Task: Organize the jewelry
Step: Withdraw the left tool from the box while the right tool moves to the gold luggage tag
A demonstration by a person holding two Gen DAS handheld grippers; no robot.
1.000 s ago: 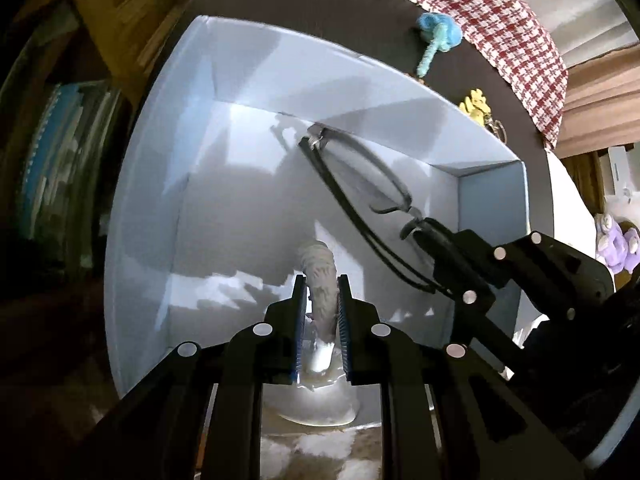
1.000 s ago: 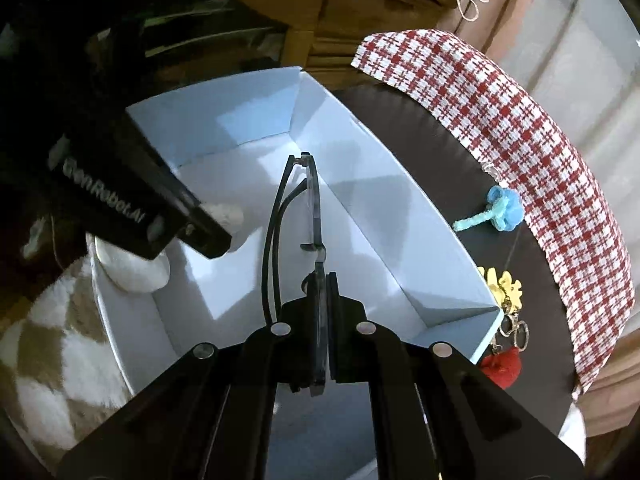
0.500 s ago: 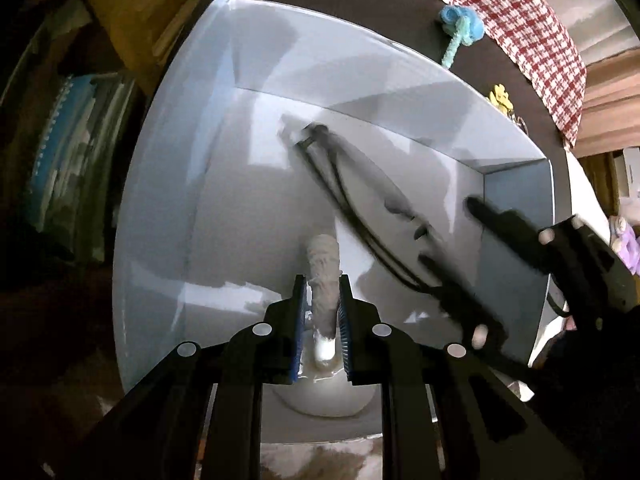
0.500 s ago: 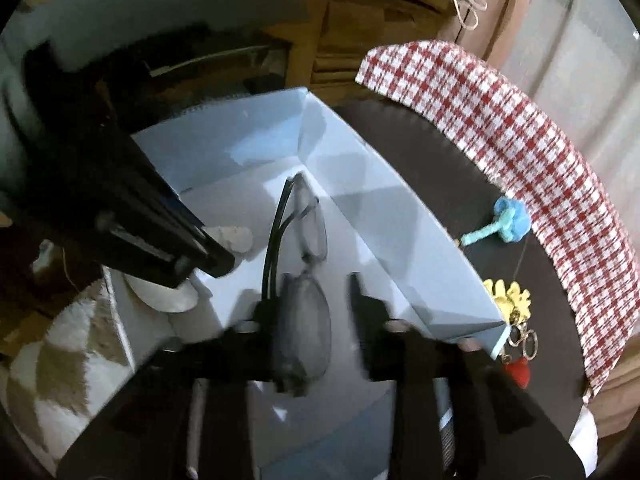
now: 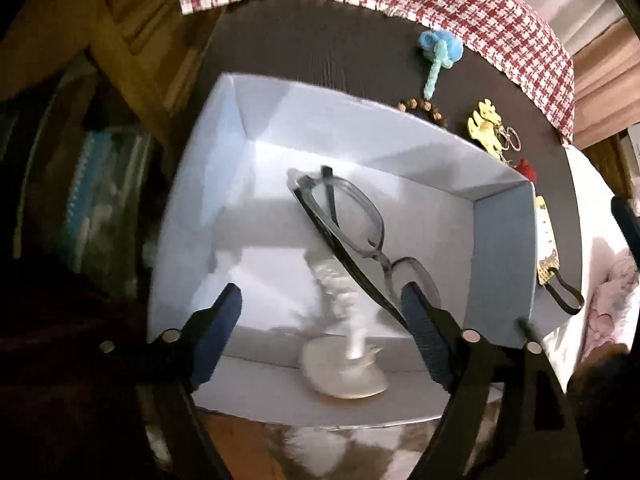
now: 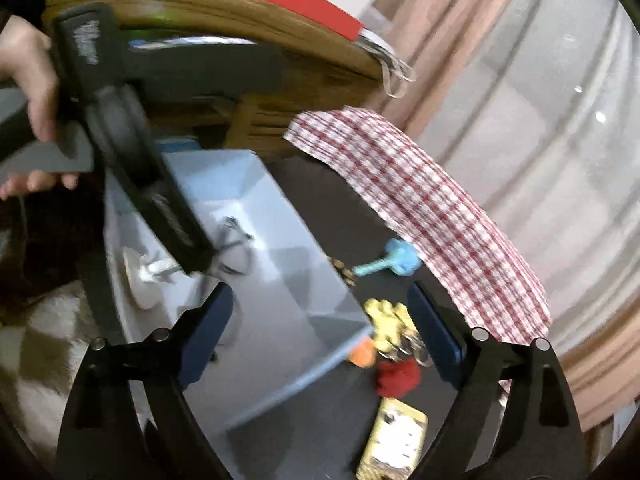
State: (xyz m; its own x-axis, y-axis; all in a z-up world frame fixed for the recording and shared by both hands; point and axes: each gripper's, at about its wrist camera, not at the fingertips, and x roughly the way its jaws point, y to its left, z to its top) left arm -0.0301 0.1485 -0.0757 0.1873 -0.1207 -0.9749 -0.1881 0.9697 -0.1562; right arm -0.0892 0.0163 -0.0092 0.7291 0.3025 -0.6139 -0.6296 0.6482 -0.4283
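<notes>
The left gripper [image 5: 320, 332] is hanging released over the white box [image 5: 200, 208], fingers spread wide, with the pale ornament [image 5: 344, 344] lying between them and the glasses [image 5: 352, 232] just ahead of the right finger. A careless dip here risks that finger snagging the frame. The right gripper [image 6: 334, 336] is tilting over the box's corner, released and empty, with the yellow charm [image 6: 386, 316], red pompom [image 6: 398, 376] and blue flower [image 6: 396, 260] waiting between and beyond its fingers.
</notes>
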